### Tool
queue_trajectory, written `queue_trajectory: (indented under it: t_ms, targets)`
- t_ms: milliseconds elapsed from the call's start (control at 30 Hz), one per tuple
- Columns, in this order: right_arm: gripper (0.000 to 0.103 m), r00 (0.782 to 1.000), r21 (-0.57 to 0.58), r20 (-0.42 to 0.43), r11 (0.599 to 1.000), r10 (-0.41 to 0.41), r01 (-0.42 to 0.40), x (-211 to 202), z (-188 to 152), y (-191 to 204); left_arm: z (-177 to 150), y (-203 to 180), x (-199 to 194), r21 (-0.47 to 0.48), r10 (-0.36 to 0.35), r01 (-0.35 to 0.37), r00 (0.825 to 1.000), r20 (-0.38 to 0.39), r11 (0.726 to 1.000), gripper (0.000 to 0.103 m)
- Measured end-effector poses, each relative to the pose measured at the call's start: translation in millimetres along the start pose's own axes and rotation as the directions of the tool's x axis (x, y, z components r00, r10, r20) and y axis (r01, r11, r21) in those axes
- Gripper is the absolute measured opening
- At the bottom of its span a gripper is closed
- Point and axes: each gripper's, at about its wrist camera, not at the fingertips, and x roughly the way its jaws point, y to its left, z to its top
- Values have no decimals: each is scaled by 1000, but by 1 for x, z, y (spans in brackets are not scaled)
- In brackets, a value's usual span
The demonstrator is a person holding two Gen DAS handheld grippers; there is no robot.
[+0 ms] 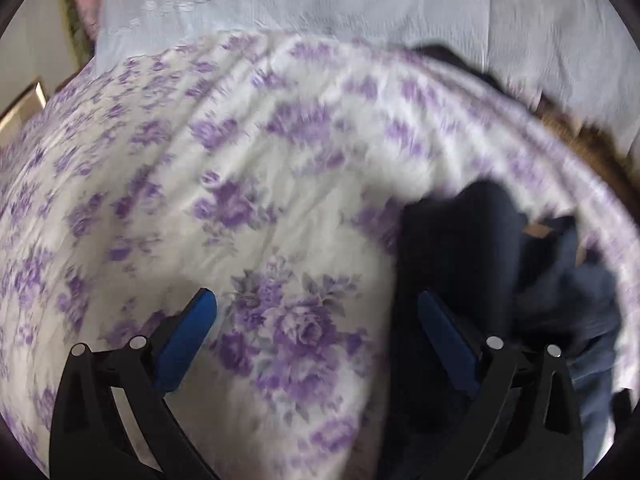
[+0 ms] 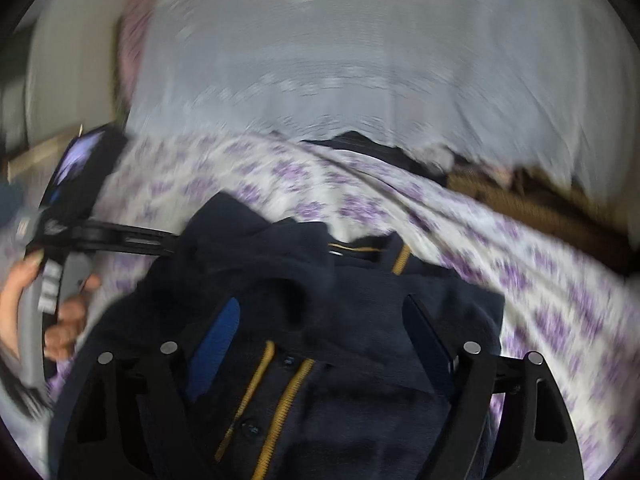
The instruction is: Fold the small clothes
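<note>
Right hand-held gripper (image 2: 320,308), jaws apart, angled down over navy garment (image 2: 360,320).

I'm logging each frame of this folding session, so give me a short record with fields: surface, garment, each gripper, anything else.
surface: floral bedsheet, white with purple flowers
garment: navy cardigan with mustard trim, rumpled, lying on the sheet
left gripper: fingers wide apart over bare sheet, nothing between them
right gripper: open, over the cardigan, pads not pressing on it
hand: grips the left gripper's handle
image quality: motion blur
</note>
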Motion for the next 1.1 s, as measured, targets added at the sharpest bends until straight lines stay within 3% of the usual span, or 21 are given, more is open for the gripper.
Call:
queue_trajectory:
  t_ms: [100,233,267,300,367,400,500,567,600,667,733,800,967,1033,1100]
  targets:
    - [83,998,-166,6,984,-65,65,11,9,39,-3,-5,5,31,36,-36,999,4,999,99]
    - [76,992,-268,-37,958,-119,105,39,23,62,-2,-3,9,18,33,-32,999,-12,999,99]
    - [64,990,-280,-56,953,-133,112,48,25,65,-2,-4,9,23,37,-37,999,-11,999,99]
    - [43,988,-280,-75,954,-134,108,54,26,65,-2,-4,9,26,40,-40,999,-10,999,99]
    - [13,987,-221,-96,970,-126,102,57,29,51,-4,-5,8,32,47,-46,999,-7,998,99]
    - [9,990,-162,-89,982,-112,97,53,31,39,-4,-5,8,33,47,-47,999,-7,998,99]
    - [7,993,90,-59,990,-99,104,38,30,-20,-3,-7,9,35,50,-50,999,-7,998,99]
    - [7,993,295,-83,950,-77,99,33,13,-74,-3,-8,10,38,57,-57,998,-4,998,99]
    - [8,993,393,-110,916,-46,86,36,0,-99,-4,-9,10,44,63,-63,998,-1,997,99]
    - [10,981,580,-170,814,96,21,49,-41,-139,-4,-11,10,52,66,-66,998,2,996,99]
    - [10,973,672,-131,739,188,-53,56,-71,-152,-3,-9,4,50,61,-62,998,15,997,99]
    - [12,973,679,-116,731,201,-71,55,-70,-153,0,-2,-7,12,46,-46,998,35,999,99]
    - [14,975,640,-122,766,183,-64,56,-64,-148,17,-6,-27,-26,-51,53,996,76,998,99]
    - [14,974,652,-113,754,195,-76,56,-64,-150,26,-23,-24,7,-29,28,997,76,1000,99]
    - [13,973,665,-108,742,206,-83,56,-66,-152,33,-41,-7,52,57,-61,996,71,997,99]
